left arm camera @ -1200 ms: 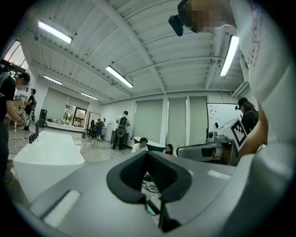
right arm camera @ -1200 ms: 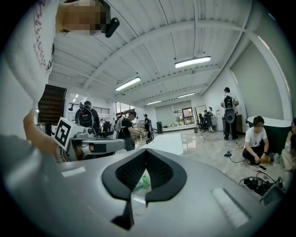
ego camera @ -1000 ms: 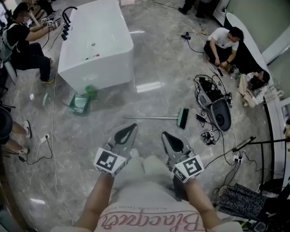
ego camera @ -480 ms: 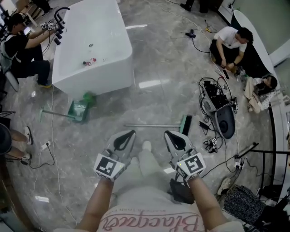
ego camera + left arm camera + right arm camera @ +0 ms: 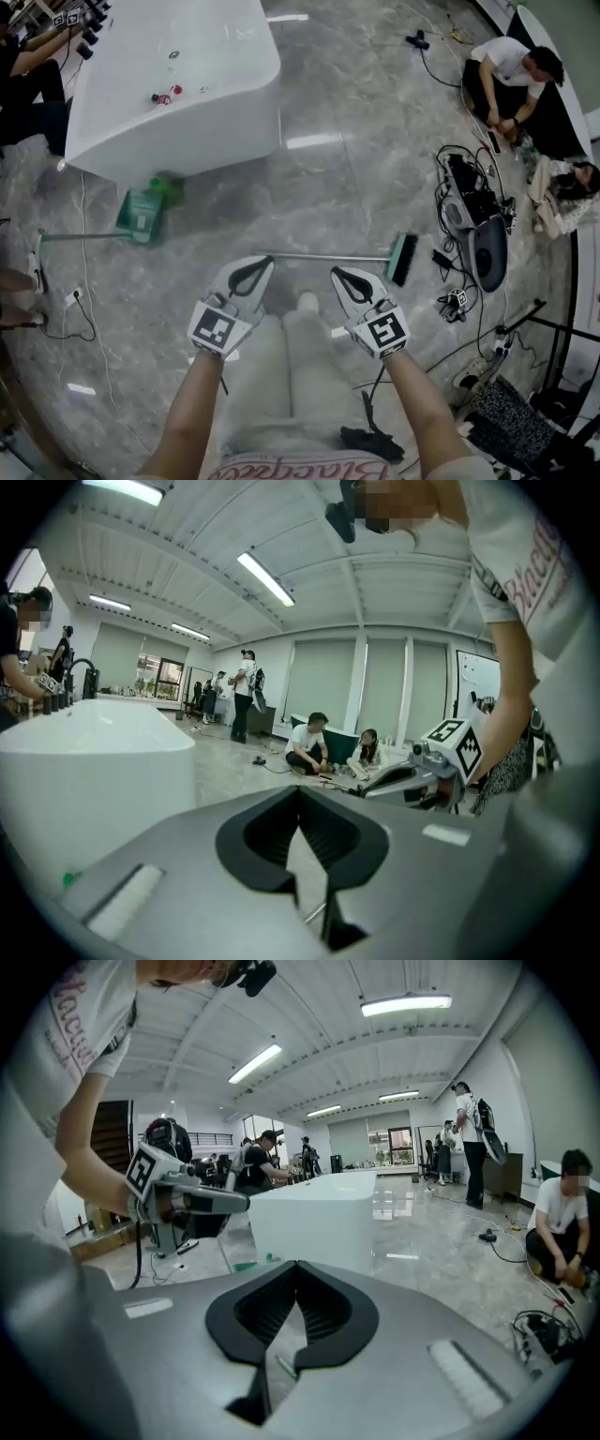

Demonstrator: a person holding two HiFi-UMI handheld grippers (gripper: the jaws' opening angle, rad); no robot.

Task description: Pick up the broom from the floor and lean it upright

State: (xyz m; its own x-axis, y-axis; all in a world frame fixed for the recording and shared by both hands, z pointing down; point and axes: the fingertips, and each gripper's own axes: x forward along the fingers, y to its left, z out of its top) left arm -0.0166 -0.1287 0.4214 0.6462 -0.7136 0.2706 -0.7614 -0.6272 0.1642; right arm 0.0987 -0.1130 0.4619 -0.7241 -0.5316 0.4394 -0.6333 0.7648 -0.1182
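in the head view the broom (image 5: 328, 256) lay flat on the floor (image 5: 356, 187), its handle running crosswise just beyond the left tongs (image 5: 267, 262) and the right tongs (image 5: 336, 272). the left gripper view showed the left tongs closed tip to tip on nothing. the right gripper view showed the right tongs likewise closed and empty, so i judged both should open first, then straddle the handle well apart to keep it from swinging.
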